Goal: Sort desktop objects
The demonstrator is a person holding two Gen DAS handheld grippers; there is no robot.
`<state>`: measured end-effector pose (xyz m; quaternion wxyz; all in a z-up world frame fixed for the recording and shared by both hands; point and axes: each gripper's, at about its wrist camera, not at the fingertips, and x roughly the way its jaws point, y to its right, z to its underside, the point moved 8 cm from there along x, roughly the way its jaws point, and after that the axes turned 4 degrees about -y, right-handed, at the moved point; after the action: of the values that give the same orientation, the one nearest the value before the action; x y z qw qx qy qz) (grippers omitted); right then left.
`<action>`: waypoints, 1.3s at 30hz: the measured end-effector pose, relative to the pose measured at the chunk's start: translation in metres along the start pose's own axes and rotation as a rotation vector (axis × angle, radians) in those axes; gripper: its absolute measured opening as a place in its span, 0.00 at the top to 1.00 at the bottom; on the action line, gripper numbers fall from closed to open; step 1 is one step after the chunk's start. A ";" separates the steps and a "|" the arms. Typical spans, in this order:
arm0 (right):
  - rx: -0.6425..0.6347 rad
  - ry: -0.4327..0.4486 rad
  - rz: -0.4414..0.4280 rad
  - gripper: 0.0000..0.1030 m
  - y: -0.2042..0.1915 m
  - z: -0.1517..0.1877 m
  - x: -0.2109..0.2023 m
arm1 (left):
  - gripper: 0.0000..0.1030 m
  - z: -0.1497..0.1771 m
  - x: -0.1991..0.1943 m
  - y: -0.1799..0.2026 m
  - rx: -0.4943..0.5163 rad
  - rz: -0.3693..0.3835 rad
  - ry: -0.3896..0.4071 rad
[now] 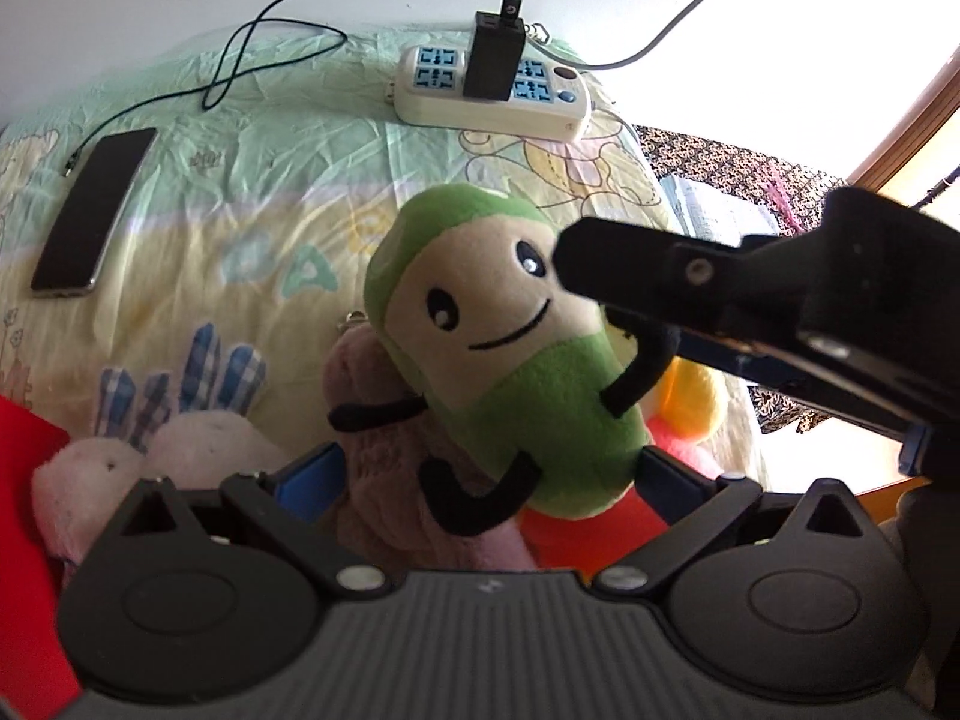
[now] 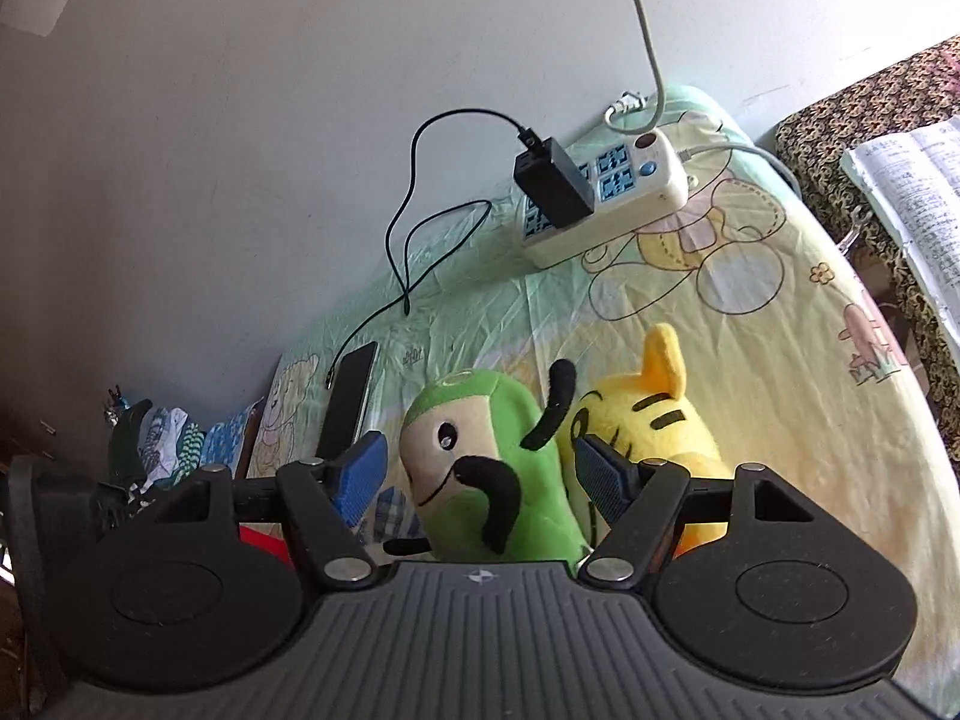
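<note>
On the cartoon-printed tablecloth (image 2: 750,372), pale green toward the wall and yellow toward the near side, a cluster of soft toys is recorded at the near edge, with broad bare cloth left open beyond them up to the white power strip (image 1: 492,93) and its black charger block (image 1: 495,54) by the wall. At the far left of that open stretch a dark phone (image 1: 90,210) is laid flat, joined to a thin black cable (image 1: 240,60) looped across the cloth. To the right the cloth's edge is bounded by a dark patterned fabric (image 2: 840,144) bearing an open printed booklet (image 2: 912,192). The green plush (image 1: 516,336), cream-faced with black limbs, is seen tilted over a mauve plush (image 1: 384,432); a pink rabbit with checked ears (image 1: 150,438) is noted to its left, a yellow tiger plush (image 2: 660,414) just beside it on the right, and a red object (image 1: 30,462) at the far left edge, its nature not discernible. The left gripper (image 1: 486,477) is held low and level behind the green plush, its blue-padded jaws spread apart on either side of the toy's lower body without a visible clamp. The right gripper (image 2: 480,471) is brought in from the right at a slant, jaws likewise parted, flanking the green plush's upper body; whether a pad is touching the fabric cannot be told.
</note>
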<state>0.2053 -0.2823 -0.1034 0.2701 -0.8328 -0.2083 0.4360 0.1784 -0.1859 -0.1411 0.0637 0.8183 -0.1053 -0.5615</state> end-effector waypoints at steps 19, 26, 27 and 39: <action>0.011 -0.070 -0.025 0.66 0.000 0.013 0.009 | 0.36 0.000 0.009 0.008 0.042 0.058 -0.024; -0.010 -0.056 -0.030 0.66 -0.017 0.023 -0.007 | 0.38 0.011 -0.015 0.011 0.072 0.050 0.023; -0.011 -0.055 -0.034 0.66 -0.020 0.026 -0.011 | 0.38 0.014 -0.020 0.011 0.073 0.048 0.035; -0.063 -0.042 -0.065 0.66 -0.063 0.068 -0.039 | 0.38 0.057 -0.071 0.000 0.074 0.023 0.107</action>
<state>0.1205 -0.2386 -0.0717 0.2534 -0.8244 -0.2544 0.4374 0.1004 -0.1679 -0.0979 0.0452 0.8476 -0.1318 -0.5120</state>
